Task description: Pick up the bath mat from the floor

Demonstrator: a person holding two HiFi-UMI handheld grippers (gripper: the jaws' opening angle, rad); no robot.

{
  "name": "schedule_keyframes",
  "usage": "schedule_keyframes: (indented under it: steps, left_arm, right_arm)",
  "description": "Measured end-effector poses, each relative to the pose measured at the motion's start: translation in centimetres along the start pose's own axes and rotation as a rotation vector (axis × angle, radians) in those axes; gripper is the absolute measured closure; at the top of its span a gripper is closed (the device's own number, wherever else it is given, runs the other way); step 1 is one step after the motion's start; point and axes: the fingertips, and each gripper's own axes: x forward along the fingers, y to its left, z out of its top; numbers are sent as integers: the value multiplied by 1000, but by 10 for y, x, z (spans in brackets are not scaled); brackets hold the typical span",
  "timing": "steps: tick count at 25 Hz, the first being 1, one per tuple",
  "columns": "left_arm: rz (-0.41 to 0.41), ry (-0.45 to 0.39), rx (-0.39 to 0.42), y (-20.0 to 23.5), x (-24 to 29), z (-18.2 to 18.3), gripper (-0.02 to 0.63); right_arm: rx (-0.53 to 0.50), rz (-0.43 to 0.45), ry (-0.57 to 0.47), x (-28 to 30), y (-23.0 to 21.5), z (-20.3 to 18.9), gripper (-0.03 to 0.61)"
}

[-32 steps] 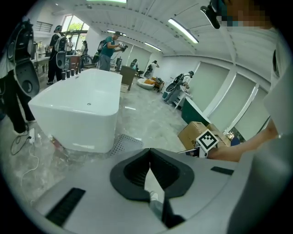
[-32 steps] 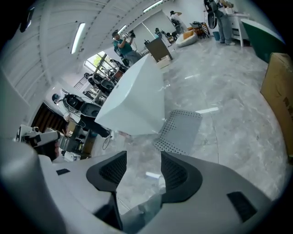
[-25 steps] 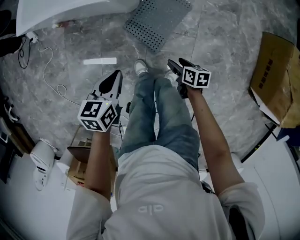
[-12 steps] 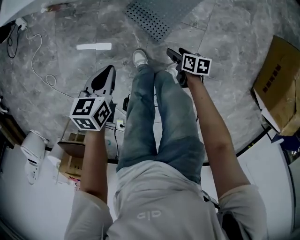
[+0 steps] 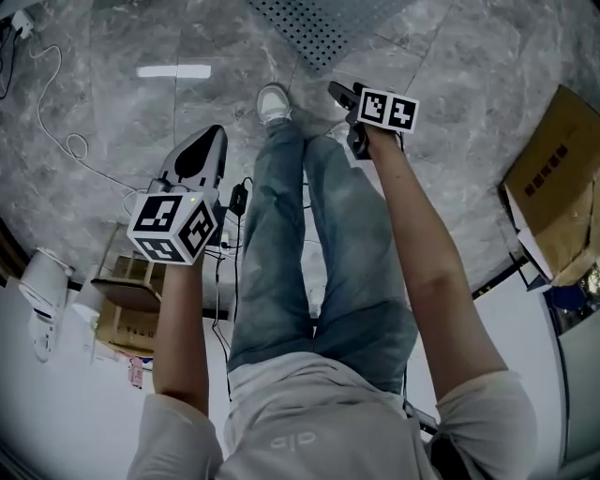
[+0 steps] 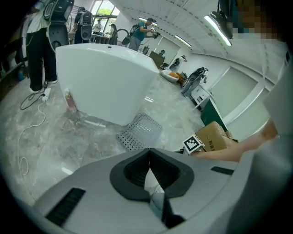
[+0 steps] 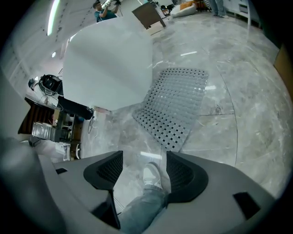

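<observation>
Right tongs (image 7: 141, 168) have just been opening and stand apart, empty, left tongs (image 6: 149, 156) are pressed together, empty, both lowered since a second ago toward the perforated bath mat (image 7: 176, 107) lying flat on the floor (image 7: 238, 91) ahead: approach only, no grasp yet.

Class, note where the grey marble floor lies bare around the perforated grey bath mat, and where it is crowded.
Bare grey marble floor lies between the perforated grey bath mat and the brown cardboard box, and between the mat and the loose white cable. Crowded: near the white shoe at the mat's near edge, and by the white bathtub.
</observation>
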Motion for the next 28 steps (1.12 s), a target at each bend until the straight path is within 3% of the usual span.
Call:
schedule_keyframes:
  steps: [11, 23, 28]
  left_arm:
    - [14, 48, -62, 51, 50, -55, 597]
    - [5, 74, -47, 97, 98, -83, 597]
    - [54, 112, -62, 124, 115, -103, 597]
  right_arm:
    - [63, -15, 10, 94, -52, -20, 265]
    - [71, -44, 36, 178, -98, -40, 262]
    - [92, -54, 16, 209, -117, -44, 261]
